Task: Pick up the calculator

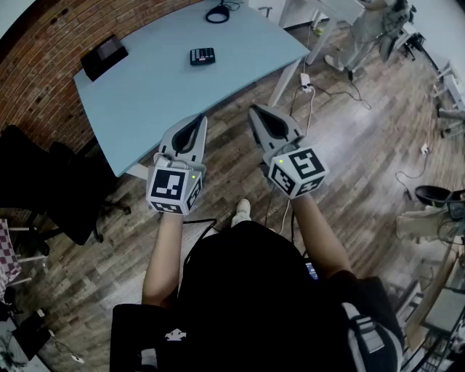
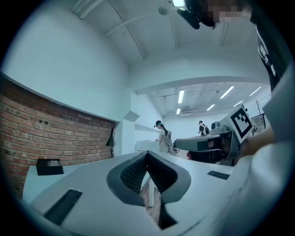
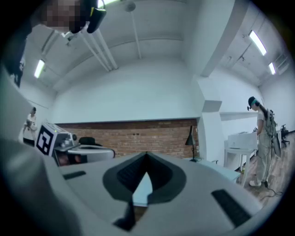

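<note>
The left gripper and the right gripper are held side by side above the wooden floor, close to the near edge of the pale blue table, and both are pointed level toward the far side of the room. In the left gripper view the jaws of the left gripper are seen pressed together at their tips, with nothing caught between them. In the right gripper view the jaws of the right gripper are likewise closed tip to tip, and nothing is gripped there either. The calculator is laid flat on the table top, well beyond both grippers, toward the far part of the table. It is placed roughly in line with the tips of the left gripper and to the left of those of the right gripper, and it is touched by neither. A black box is set on the far left part of the table, well apart from the calculator. A black coiled cable is seen at the far edge, and a brick wall is found to the left of the table
</note>
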`<action>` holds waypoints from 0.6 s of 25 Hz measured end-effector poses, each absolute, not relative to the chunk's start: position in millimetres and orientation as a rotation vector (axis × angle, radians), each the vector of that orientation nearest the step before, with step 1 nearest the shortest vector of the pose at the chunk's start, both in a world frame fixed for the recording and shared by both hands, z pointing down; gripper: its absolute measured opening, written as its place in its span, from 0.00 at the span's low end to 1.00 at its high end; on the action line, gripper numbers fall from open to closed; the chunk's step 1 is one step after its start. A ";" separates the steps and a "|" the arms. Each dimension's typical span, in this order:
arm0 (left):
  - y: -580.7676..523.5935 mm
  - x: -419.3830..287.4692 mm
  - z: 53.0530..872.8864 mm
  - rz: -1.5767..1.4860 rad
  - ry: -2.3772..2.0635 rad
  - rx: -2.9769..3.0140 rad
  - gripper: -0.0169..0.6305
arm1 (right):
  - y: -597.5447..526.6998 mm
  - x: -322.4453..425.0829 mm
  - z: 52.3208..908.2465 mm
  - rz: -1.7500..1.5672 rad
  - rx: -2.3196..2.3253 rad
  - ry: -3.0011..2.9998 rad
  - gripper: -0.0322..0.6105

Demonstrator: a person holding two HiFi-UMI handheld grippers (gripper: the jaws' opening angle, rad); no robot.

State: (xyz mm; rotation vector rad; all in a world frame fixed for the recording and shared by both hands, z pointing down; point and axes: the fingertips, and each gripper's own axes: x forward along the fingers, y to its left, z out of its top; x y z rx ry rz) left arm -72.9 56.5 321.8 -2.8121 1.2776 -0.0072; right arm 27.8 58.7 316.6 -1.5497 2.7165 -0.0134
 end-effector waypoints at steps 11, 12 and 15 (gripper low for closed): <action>49.1 -61.5 319.2 0.000 1.278 -2.803 0.03 | 49.5 32.7 317.5 -0.028 -1.503 2.738 0.06; 47.6 -60.7 319.5 0.002 1.284 -2.801 0.03 | 47.6 32.7 317.7 -0.029 -1.496 2.744 0.06; 42.2 -60.1 318.1 0.022 1.306 -2.784 0.03 | 41.0 32.8 319.0 -0.032 -1.480 2.757 0.06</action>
